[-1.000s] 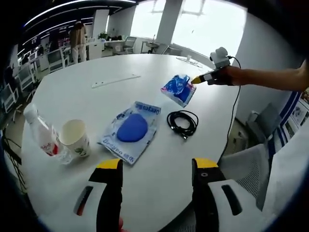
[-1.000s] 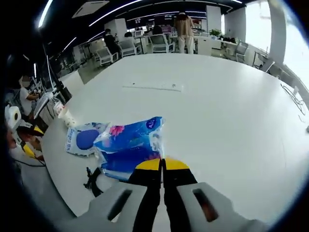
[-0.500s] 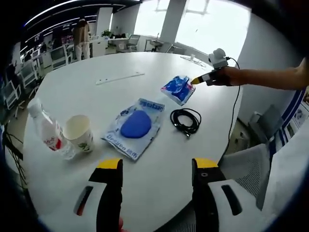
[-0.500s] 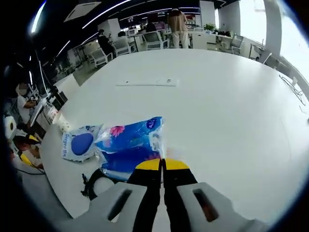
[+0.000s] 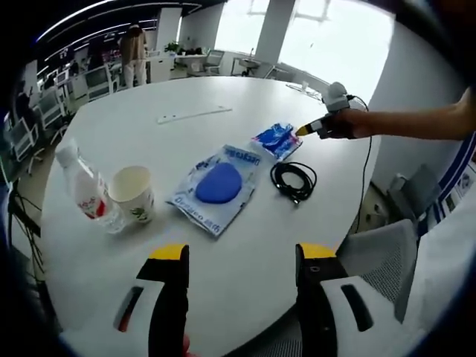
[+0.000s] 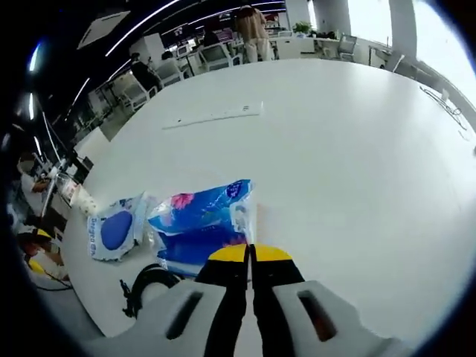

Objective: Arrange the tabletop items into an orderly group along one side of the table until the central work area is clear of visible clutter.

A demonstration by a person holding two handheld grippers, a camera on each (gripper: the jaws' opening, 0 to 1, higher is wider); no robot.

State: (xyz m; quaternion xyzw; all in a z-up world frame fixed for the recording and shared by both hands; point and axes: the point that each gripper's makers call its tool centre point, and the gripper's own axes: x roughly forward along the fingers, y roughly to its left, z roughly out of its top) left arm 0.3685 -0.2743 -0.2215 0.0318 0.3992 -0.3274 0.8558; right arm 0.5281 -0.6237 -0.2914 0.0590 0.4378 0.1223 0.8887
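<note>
Tabletop items sit on a round white table [image 5: 223, 245]: blue tissue pack [image 6: 199, 227] pinched at its near edge by the right gripper [image 6: 250, 256], jaws shut tight on it, yellow tips together at 6 o'clock of the right gripper view. In the left gripper view same tissue pack [image 5: 277, 139] lies past centre toward 1 o'clock, with the right gripper [image 5: 316, 128] reaching in from 3 o'clock, held by a bare forearm [image 5: 416, 123]. Just beside the pack toward 7 o'clock is a clear bag with a blue round pad inside [image 5: 218, 187], flat on the table, its far corner touching or nearly touching the pack, can't tell which. Black coiled cable [image 5: 294, 181] lies just at 3 o'clock of the bag, near the table edge, apart from the bag. Paper cup [image 5: 134, 195] upright at 9 o'clock of the bag, plastic bottle with red label [image 5: 85, 194] touching or right against the cup on its 9 o'clock side, leaning. Long white strip [image 5: 194, 114] lies alone at 11 o'clock, well apart from the rest. Left gripper [image 5: 243, 256] hovers over the near table edge at 6 o'clock, jaws spread wide, nothing between them. Right gripper view: bag [image 6: 113, 232] at 9 o'clock of the pack, cable [image 6: 145, 285] at 7 o'clock, strip [image 6: 212, 114] far at 12 o'clock. Background: office desks and chairs, a standing person [image 5: 137, 53] at 11 o'clock, bright windows at 1 o'clock.
</note>
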